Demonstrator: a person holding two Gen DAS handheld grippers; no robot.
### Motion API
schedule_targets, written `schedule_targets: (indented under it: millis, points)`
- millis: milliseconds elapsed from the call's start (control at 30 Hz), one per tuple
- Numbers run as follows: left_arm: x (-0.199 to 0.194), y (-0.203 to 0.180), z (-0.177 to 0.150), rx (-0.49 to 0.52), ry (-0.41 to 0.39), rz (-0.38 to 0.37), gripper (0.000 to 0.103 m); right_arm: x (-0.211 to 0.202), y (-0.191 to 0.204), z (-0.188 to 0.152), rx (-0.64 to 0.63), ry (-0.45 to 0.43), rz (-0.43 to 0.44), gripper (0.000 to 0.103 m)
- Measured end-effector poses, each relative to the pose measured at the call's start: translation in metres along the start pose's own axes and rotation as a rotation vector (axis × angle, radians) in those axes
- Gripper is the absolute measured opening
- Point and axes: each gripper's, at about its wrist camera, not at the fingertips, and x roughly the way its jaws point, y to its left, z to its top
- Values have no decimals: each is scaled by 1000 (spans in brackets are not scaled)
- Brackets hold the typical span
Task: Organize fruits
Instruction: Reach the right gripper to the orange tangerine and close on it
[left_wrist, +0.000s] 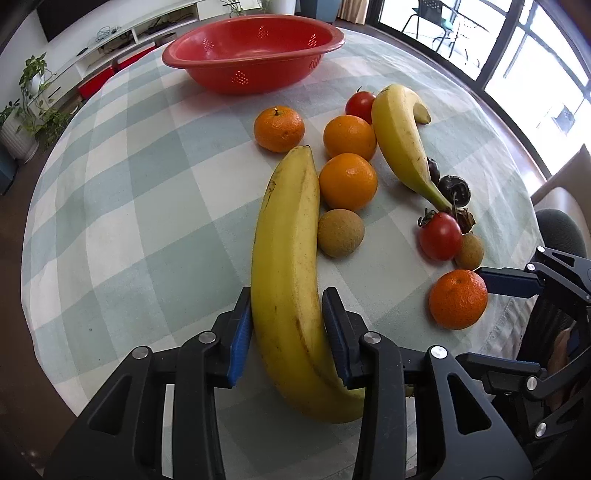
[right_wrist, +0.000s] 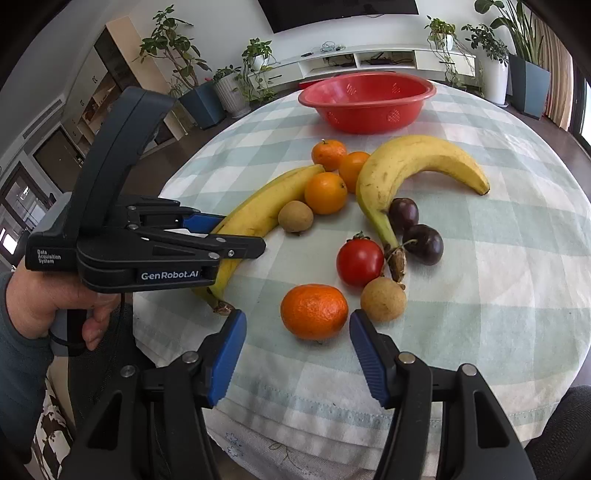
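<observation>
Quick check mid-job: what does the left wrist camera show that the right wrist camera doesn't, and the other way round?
Only the left wrist view shows the left gripper's pads clamped on the near banana, plus a second tomato behind the far banana. Only the right wrist view shows the right gripper open around the nearest mandarin, and the hand holding the left gripper. Both show the empty red colander.

Yellow banana (left_wrist: 286, 266) lengthwise beside oranges (left_wrist: 348, 181).

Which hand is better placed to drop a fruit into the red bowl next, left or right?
Left. Its tongs are already clamped on a banana, ready to lift toward the red bowl. The right tongs stand open either side of a mandarin, not gripping it yet.
</observation>
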Motion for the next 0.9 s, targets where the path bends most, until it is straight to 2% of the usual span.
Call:
schedule_targets:
  millis: [133, 267, 433, 800, 900]
  points:
    - [5, 1, 10, 13, 2, 11, 35, 2, 1, 2, 0, -3, -15, 62]
    - [4, -7, 7, 52, -17, 54, 33, 5, 3, 3, -8, 6, -25, 62]
    - [-2, -3, -4, 15, -3, 40, 33, 8, 2, 2, -5, 15, -26, 62]
    - [-4, -8, -13, 39, 11, 58, 33, 19, 3, 5, -12, 23, -37, 62]
    - [-5, -10, -16, 60, 3, 69, 32, 21, 3, 5, -19, 21, -45, 56]
